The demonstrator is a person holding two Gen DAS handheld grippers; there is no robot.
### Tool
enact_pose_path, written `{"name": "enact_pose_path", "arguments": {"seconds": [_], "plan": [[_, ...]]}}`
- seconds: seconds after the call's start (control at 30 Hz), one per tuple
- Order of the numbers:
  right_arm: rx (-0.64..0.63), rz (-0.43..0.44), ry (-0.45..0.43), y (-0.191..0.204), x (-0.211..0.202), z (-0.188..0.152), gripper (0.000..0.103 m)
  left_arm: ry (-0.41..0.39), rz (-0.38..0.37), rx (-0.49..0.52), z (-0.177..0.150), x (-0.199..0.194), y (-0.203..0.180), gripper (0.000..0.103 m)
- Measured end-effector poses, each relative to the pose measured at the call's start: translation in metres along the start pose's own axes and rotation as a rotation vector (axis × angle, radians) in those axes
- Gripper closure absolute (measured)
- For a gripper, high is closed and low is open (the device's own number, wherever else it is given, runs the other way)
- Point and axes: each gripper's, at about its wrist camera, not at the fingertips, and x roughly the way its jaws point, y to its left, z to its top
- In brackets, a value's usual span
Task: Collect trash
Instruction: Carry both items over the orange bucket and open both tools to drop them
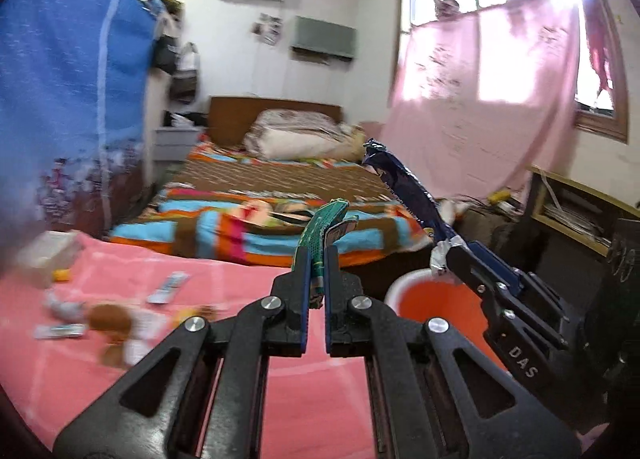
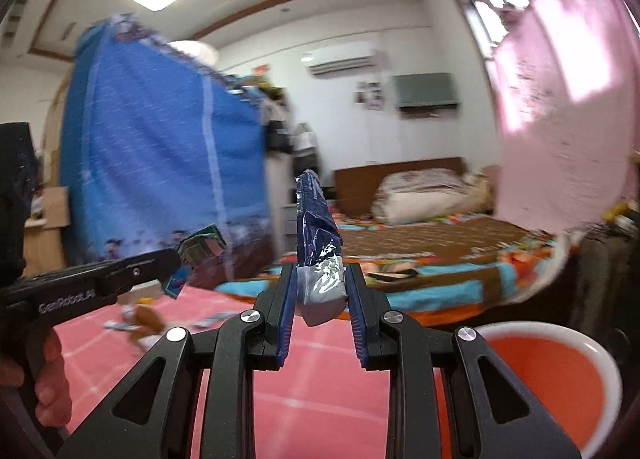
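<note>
A green snack wrapper (image 1: 324, 219) sticks up from my left gripper (image 1: 318, 259), which is shut on its lower end. From the right wrist view that left gripper (image 2: 174, 263) reaches in from the left with the green wrapper (image 2: 200, 249) in its tips. My right gripper (image 2: 322, 279) holds a dark blue wrapper (image 2: 316, 219) upright, its jaws closing tight on the silver end. The left wrist view shows the right gripper (image 1: 446, 255) and the blue wrapper (image 1: 404, 183) over an orange bin (image 1: 400, 283) with a white rim. The bin (image 2: 520, 329) lies low on the right.
A pink checked cloth (image 1: 240, 279) covers the near surface, with small wrappers (image 1: 168, 287) and a brown toy (image 1: 110, 323) on its left part. Beyond are a bed (image 1: 260, 227), a blue fabric wardrobe (image 1: 72, 79) and a pink curtain (image 1: 480, 99). A hand (image 2: 48, 379) grips the left tool.
</note>
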Motion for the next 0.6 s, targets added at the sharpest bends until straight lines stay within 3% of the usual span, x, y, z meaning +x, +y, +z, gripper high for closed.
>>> {"name": "enact_pose_path", "arguments": {"seconds": [0.3,0.6], "plan": [[0.099,-0.2,0.139,-0.071,0.001,-0.024,0.08,0.199,-0.147,-0.024,-0.016,0.065,-0.054,0.093],[0.168,-0.267,0.246,-0.101,-0.001,-0.037,0.077,0.343,-0.209,-0.042,-0.027,0.101,-0.086,0.092]]}}
